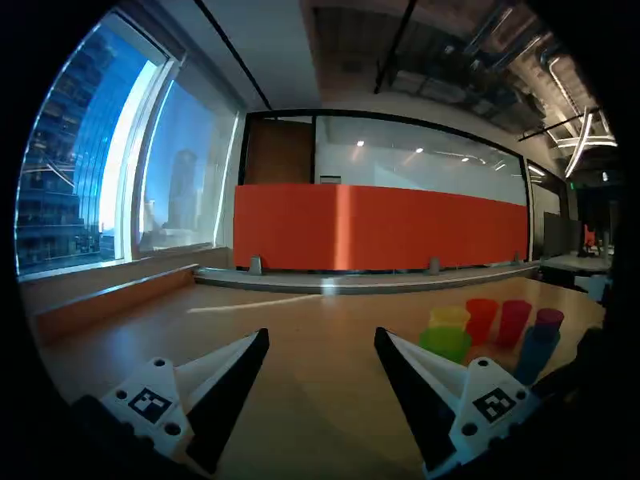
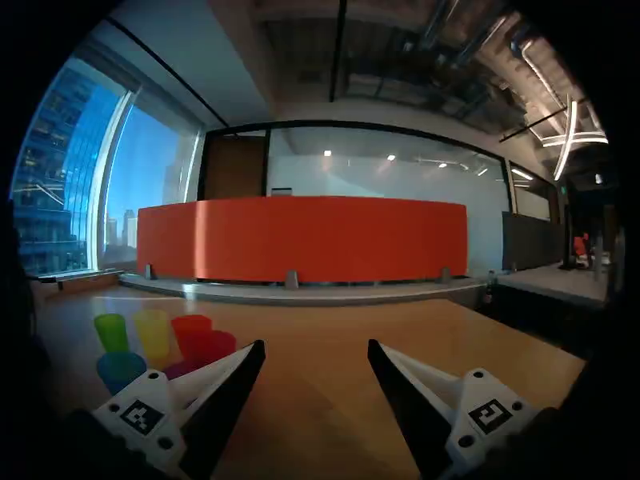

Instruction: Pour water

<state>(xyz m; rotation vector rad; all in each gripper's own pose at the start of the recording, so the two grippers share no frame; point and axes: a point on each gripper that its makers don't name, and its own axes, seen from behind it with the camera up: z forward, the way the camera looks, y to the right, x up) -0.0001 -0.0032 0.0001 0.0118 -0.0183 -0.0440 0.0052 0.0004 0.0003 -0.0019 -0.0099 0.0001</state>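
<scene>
While both tools hover low over a pale wooden tabletop (image 1: 320, 424), the left gripper (image 1: 320, 332) has its two fingers spread wide with nothing between them, and the right gripper (image 2: 315, 344) is equally wide and empty. Six upright translucent plastic cups (image 1: 481, 318), green, yellow, orange, red, magenta and blue, stand clustered between the tools: to the right of the left gripper, and to the left of the right gripper, where the cups (image 2: 152, 336) sit just beside its finger. Neither hand looks clearly nearer. Whether any cup holds water cannot be told.
</scene>
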